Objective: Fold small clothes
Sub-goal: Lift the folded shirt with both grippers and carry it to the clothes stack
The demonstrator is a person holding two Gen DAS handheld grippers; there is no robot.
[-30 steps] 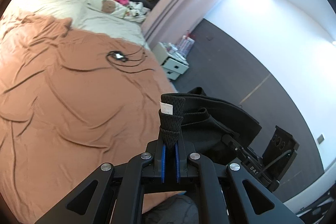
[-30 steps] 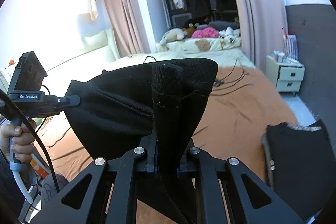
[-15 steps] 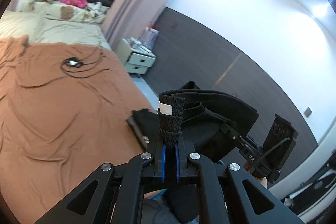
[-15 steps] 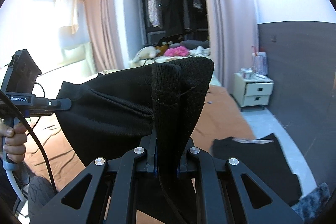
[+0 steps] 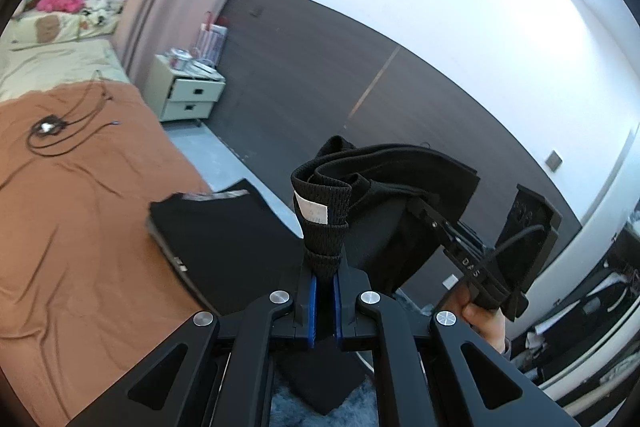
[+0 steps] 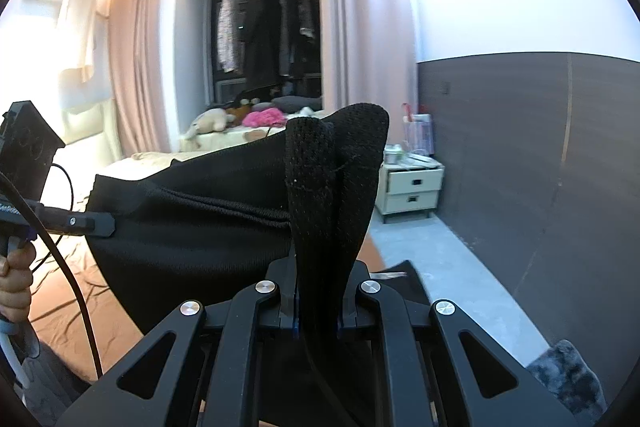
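Black knit garment (image 5: 400, 195) hung in the air between both grippers, above the brown bedspread (image 5: 80, 227). Left gripper (image 5: 325, 267) and right gripper (image 6: 316, 291) each pinched a waistband corner tight. Carrying toward the folded black pile (image 5: 224, 227) seemed underway; next, lowering it flat.

Both hand-held grippers (image 5: 325, 287) (image 6: 316, 299) clamped, raised

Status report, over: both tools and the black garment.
Left tool shut on black garment. Right tool shut on it too. Garment held up between them. Folded black stack on bed.
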